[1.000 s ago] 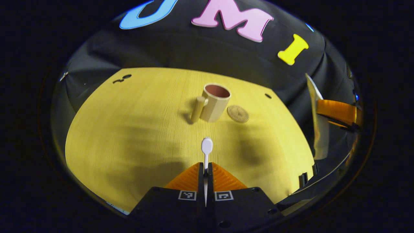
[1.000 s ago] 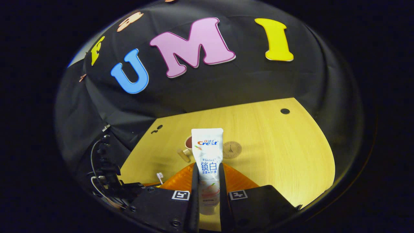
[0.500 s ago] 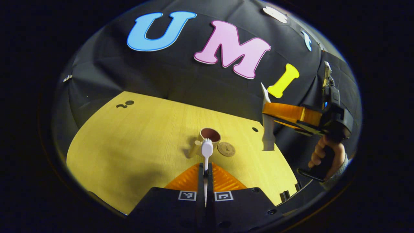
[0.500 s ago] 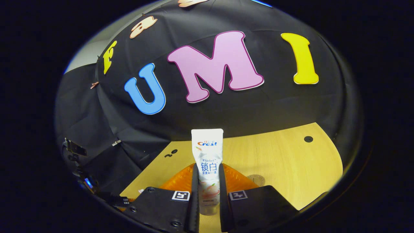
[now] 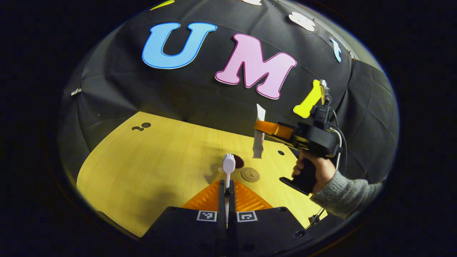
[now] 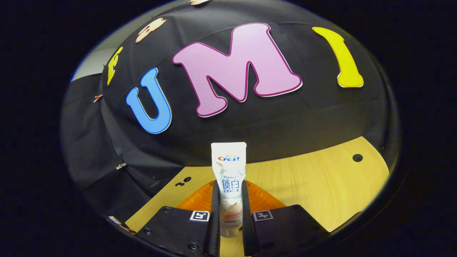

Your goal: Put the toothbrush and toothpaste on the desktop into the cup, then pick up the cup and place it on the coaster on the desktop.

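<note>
Toothbrush [image 5: 228,165] sits pinched between the pressed-together jaws of the left gripper [image 5: 227,185], head pointing forward, off the desk [image 5: 142,171]. In the left gripper view its head overlaps the cup [image 5: 237,162], so only part of the dark cup mouth shows behind it. Cup stands on the desk toward the far edge, coaster [image 5: 250,174] flat just beside it on the side nearer the right gripper, not under it.

Right gripper [image 5: 260,127] hangs in the air above the cup and coaster area, held by a hand [image 5: 314,170] in a grey sleeve [image 5: 344,194]. Its jaws clamp the toothpaste [image 5: 259,137], tube roughly upright, one end above the fingers, the other below. In the right gripper view the toothpaste [image 6: 228,185] stands between both fingers of the right gripper [image 6: 228,200], squeezed on each side, flat crimped end away from the camera.

Small dark holes [image 5: 142,126] mark the far left corner of the desk, another hole [image 5: 281,152] near the far right edge.
</note>
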